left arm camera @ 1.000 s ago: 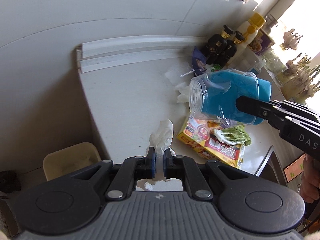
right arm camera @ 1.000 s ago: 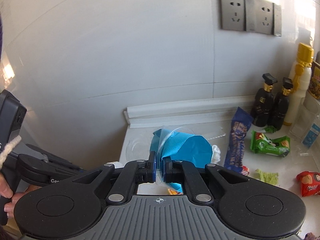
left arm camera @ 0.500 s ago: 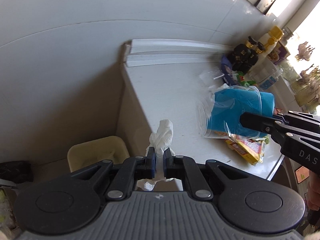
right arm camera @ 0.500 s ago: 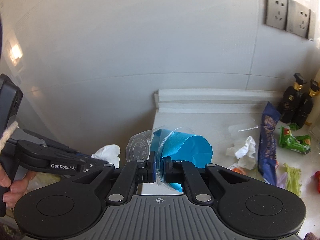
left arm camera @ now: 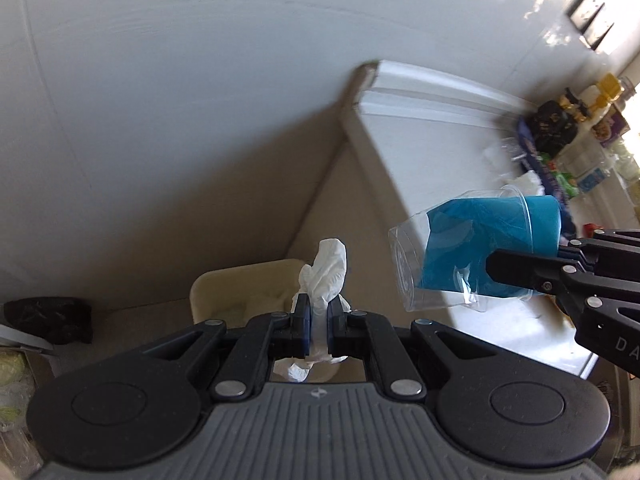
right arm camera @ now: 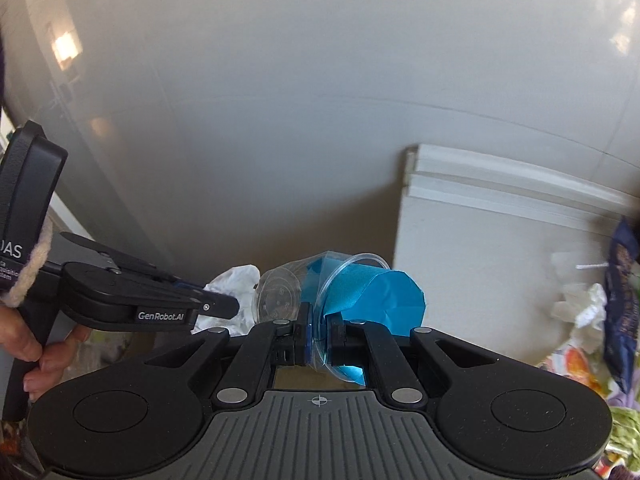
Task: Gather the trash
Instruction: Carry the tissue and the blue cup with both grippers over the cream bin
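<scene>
Glossy white counter (left arm camera: pixel 436 184) beside crumpled tissue (left arm camera: pixel 326 268)

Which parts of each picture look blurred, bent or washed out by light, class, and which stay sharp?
Left wrist view: the counter edge is smeared and the far right corner washed out by daylight, while the tissue in the jaws stays sharp. Right wrist view: the wall lines bow, litter at the right edge is blurred, the clear cup is crisp.
</scene>
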Demonstrator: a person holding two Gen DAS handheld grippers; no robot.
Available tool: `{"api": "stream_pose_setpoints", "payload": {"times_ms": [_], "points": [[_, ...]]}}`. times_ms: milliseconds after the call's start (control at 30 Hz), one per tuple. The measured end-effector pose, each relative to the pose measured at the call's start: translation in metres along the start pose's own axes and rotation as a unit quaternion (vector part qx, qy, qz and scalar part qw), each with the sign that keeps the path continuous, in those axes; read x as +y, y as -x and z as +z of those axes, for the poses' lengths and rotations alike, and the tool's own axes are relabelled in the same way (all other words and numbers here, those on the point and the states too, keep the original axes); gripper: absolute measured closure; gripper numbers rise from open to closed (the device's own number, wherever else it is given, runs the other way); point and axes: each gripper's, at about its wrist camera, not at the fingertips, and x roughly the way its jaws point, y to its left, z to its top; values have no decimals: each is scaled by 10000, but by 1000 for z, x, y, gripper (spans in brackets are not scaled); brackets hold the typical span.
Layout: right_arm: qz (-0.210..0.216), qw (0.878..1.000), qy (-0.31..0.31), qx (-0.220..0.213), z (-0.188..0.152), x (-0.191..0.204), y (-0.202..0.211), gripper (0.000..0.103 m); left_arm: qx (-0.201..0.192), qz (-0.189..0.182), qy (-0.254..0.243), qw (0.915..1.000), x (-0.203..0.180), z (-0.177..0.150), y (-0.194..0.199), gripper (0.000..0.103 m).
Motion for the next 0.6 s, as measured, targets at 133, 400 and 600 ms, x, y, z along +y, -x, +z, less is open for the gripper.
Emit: {"api": "stream_pose_setpoints", "payload": {"times_ms": [133,400,600], "points": [[58,9994,254,228,-2,24,-33,97,0,69,123,9999,25,-13,-22,96],[-52,9934,761,854,-30,61,-123,97,213,81,451,9987,68,-46,-96,96],[-284,9844,1123,1324,-65,80,-185,97,354,6,659,9972,86,-56,-149,96]]}}
